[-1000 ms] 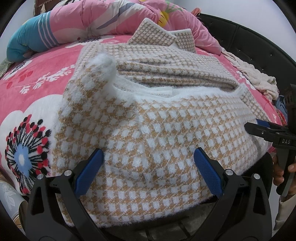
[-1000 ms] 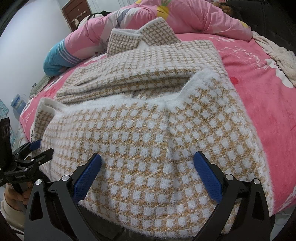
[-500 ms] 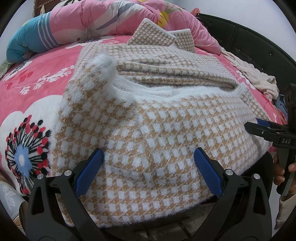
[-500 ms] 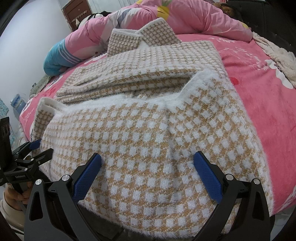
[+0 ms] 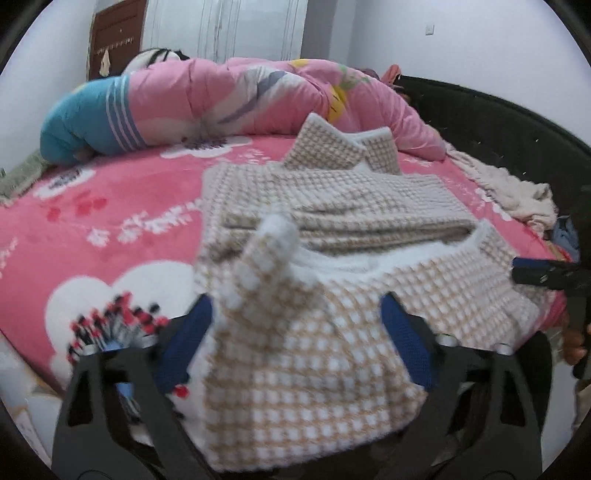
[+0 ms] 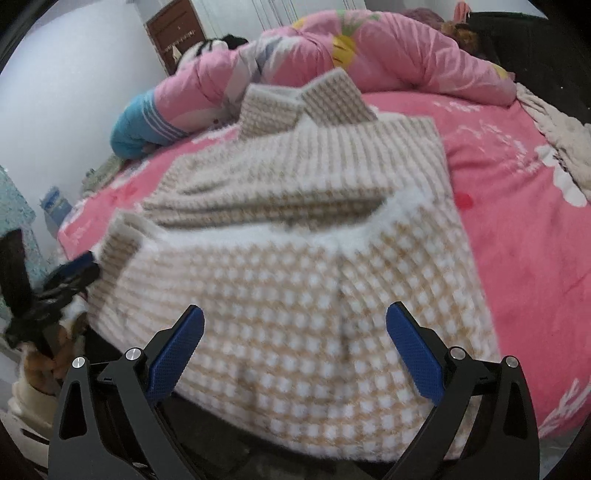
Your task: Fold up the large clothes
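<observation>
A large tan-and-white checked fleece coat (image 5: 332,332) lies partly folded on the bed, collar (image 5: 332,147) at the far end. Its near hem hangs over the bed's edge toward me. My left gripper (image 5: 295,343) straddles the hem's left part, and its jaws are closing with the thick cloth bunched between the blue pads. A fluffy corner (image 5: 277,225) stands up just beyond it. My right gripper (image 6: 295,347) is open, its pads wide apart over the coat (image 6: 295,288) hem's right part. Each gripper also shows at the edge of the other's view.
A pink flowered blanket (image 5: 110,221) covers the bed. A rolled pink and blue duvet (image 5: 221,96) lies along the far side. A beige cloth (image 5: 509,192) lies at the right by the black bed frame (image 5: 480,122). A brown door (image 5: 114,33) stands behind.
Both grippers have risen and tipped up, so the far wall now shows. The left gripper's pads have come closer together around the hem, which has lifted and bunched. The picture is blurred.
</observation>
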The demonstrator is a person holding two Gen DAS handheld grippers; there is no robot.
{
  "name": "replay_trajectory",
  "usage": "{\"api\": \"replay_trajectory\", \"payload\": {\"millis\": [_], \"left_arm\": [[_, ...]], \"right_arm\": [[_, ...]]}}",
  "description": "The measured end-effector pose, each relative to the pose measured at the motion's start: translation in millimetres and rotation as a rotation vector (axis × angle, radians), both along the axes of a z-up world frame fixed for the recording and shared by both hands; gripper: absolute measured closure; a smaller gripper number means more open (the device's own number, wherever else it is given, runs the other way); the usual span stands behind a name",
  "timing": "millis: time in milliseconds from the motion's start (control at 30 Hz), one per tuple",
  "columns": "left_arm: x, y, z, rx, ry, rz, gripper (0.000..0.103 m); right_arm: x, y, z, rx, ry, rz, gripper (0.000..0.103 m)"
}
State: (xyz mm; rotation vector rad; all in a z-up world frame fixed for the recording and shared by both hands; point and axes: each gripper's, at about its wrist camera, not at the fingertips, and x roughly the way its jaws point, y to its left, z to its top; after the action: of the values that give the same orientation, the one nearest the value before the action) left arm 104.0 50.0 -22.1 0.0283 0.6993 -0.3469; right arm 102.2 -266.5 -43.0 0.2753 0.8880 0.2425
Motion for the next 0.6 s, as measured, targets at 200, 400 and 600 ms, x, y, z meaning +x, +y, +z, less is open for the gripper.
{"api": "replay_trajectory", "payload": {"millis": [200, 400, 600], "left_arm": [[14, -11, 6, -0.07, 0.045, -0.109, 0.047], [10, -44, -7, -0.113, 0.122, -0.244, 0.055], [11, -69, -39, 0.028, 0.151, -0.183, 0.086]], "right_arm": [[24, 30, -3, -0.008, 0.034, 0.032, 0.021], [36, 28, -20, -0.028, 0.107, -0.043, 0.05], [36, 28, -21, -0.038, 0.109, -0.046, 0.095]]}}
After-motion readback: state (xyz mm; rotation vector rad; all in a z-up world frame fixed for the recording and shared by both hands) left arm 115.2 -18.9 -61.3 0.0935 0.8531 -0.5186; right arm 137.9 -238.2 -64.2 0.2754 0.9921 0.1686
